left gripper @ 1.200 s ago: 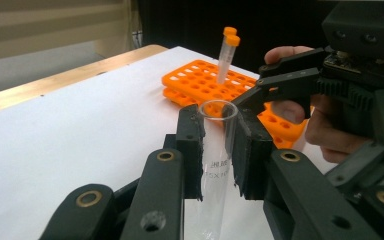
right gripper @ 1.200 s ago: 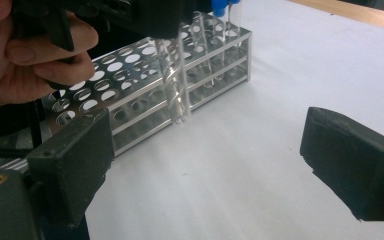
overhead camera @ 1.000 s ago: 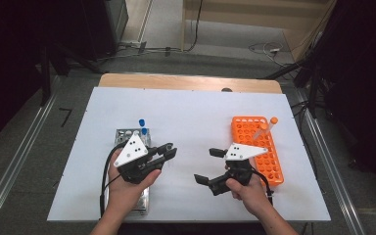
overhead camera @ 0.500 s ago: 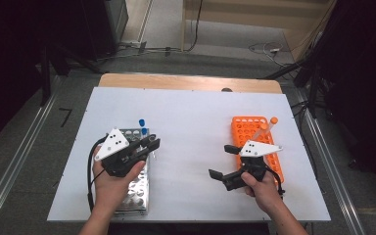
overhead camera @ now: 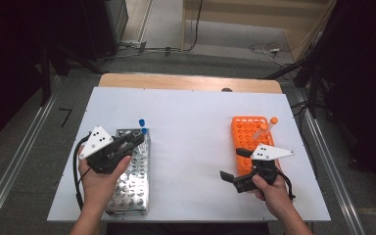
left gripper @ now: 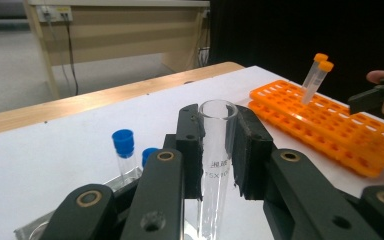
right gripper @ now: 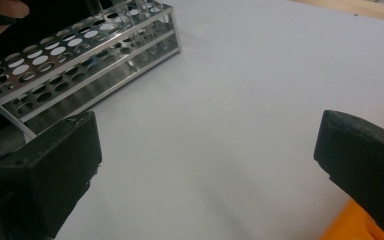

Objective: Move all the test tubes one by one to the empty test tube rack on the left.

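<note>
My left gripper [left gripper: 217, 150], pinching 1 uncapped glass tube [left gripper: 216, 150], has swung out left over the steel rack [overhead camera: 132, 181] while my right gripper [overhead camera: 235, 171], spread empty, drew back near the orange rack [overhead camera: 247, 134], so racking looks next

Counts: 2 racks, 1 metal rack [overhead camera: 129, 183] and 1 orange rack [overhead camera: 247, 134]. 2 orange-capped tubes [left gripper: 315, 75] in the orange one. 2 blue-capped tubes [left gripper: 125, 152] in the metal one. 1 clear uncapped tube [left gripper: 216, 160].
</note>
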Demonstrator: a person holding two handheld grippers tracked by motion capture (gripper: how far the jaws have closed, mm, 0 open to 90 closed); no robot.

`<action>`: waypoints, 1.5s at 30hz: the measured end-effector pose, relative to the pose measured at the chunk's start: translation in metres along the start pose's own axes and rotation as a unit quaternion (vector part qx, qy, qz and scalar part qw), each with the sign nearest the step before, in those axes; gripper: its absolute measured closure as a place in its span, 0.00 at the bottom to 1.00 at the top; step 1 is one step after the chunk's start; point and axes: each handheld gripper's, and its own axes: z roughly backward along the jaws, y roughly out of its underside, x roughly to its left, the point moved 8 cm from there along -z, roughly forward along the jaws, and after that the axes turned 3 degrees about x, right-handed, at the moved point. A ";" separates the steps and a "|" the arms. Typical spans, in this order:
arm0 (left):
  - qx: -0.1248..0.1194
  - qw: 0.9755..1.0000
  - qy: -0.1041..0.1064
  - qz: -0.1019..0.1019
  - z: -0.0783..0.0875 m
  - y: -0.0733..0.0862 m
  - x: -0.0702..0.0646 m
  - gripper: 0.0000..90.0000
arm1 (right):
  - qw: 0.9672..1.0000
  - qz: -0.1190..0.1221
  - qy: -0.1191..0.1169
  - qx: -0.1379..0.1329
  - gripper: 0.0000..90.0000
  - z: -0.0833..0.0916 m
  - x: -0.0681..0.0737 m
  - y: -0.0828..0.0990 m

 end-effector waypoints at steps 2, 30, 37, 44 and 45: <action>0.002 1.000 -0.007 0.000 -0.001 0.002 0.002 0.85 | 1.000 -0.003 0.005 -0.001 0.00 0.004 -0.003 0.003; 0.073 0.996 -0.052 0.009 -0.020 0.034 0.006 0.85 | 0.999 -0.012 0.031 -0.001 0.00 0.017 -0.015 0.019; 0.079 0.995 -0.052 0.014 -0.018 0.035 0.007 0.85 | 0.999 -0.012 0.036 0.001 0.00 0.017 -0.018 0.019; 0.102 0.993 -0.059 0.011 -0.019 0.040 0.007 0.84 | 0.999 -0.015 0.040 0.000 0.00 0.018 -0.020 0.019; 0.107 0.992 -0.060 0.011 -0.020 0.042 0.007 0.84 | 0.999 -0.015 0.039 0.001 0.00 0.018 -0.020 0.019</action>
